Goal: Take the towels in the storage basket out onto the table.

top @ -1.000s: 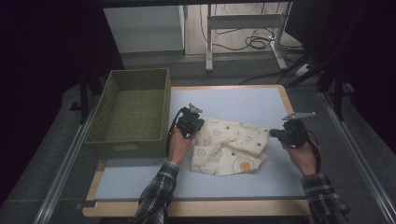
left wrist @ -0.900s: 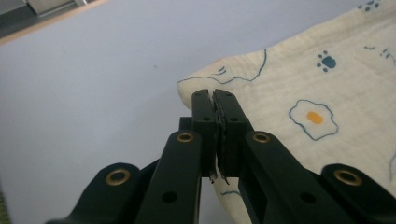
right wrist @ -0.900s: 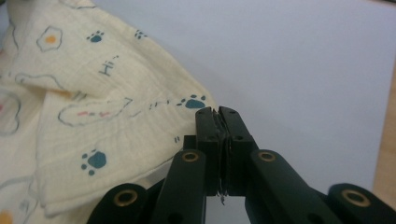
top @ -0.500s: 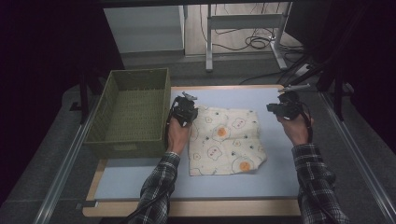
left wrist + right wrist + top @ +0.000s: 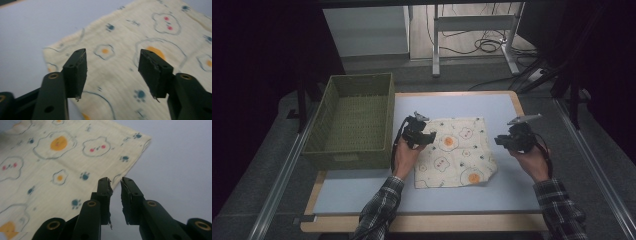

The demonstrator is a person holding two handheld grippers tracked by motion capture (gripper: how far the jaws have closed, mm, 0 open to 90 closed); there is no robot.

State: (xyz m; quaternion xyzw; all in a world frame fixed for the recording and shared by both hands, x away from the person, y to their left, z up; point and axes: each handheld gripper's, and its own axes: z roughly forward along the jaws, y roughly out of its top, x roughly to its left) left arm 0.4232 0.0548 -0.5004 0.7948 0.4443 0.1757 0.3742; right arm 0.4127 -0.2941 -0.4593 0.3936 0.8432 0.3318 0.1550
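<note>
Parted fingers (image 5: 77, 67) above patterned cloth (image 5: 125, 57) on pale blue tabletop (image 5: 30, 32)

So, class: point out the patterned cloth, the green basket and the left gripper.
patterned cloth (image 5: 462, 150), high view, middle of the fabric.
green basket (image 5: 323, 112), high view, left wall.
left gripper (image 5: 112, 72), left gripper view, midway between its fingertips.

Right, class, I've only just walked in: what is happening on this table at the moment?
A person works at a table with a gripper in each hand, handling a cream cloth printed with fried eggs. The cloth lies spread flat, with an empty green basket to its left. The left gripper hangs over the cloth's left edge, its jaws just opened wide with nothing between them. The right gripper sits beside the cloth's right edge, its jaws just parted a little, holding nothing.
</note>
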